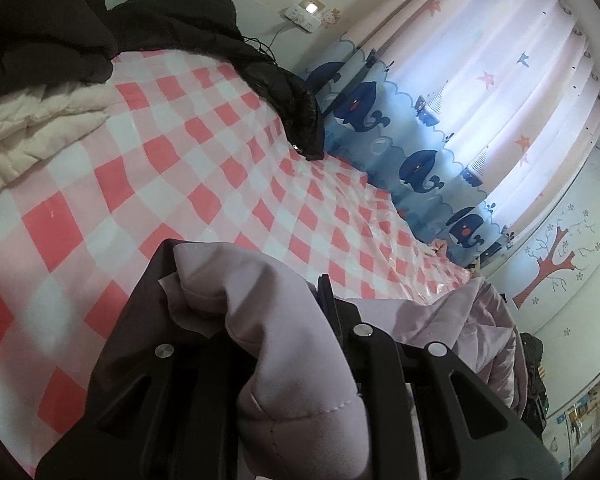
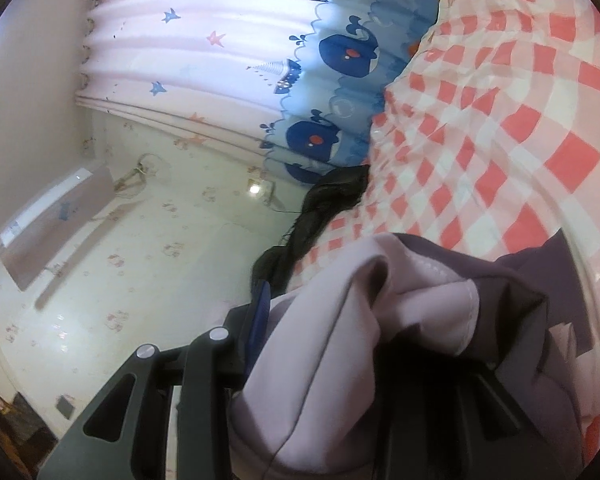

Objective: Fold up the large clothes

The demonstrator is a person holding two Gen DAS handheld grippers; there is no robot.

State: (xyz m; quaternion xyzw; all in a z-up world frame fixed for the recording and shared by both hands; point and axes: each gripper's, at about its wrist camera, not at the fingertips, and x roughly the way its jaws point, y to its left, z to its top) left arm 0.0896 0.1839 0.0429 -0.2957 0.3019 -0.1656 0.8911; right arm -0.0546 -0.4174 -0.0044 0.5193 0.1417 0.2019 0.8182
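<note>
- While both hands carry it over the checked bed cover point(image 1: 148, 168), the lilac padded coat point(image 1: 284, 344) is pinched in the left gripper point(image 1: 256, 312).
- Right gripper point(image 2: 364, 312) likewise clamps its edge.
- Coat hangs between them, bed ahead.
</note>
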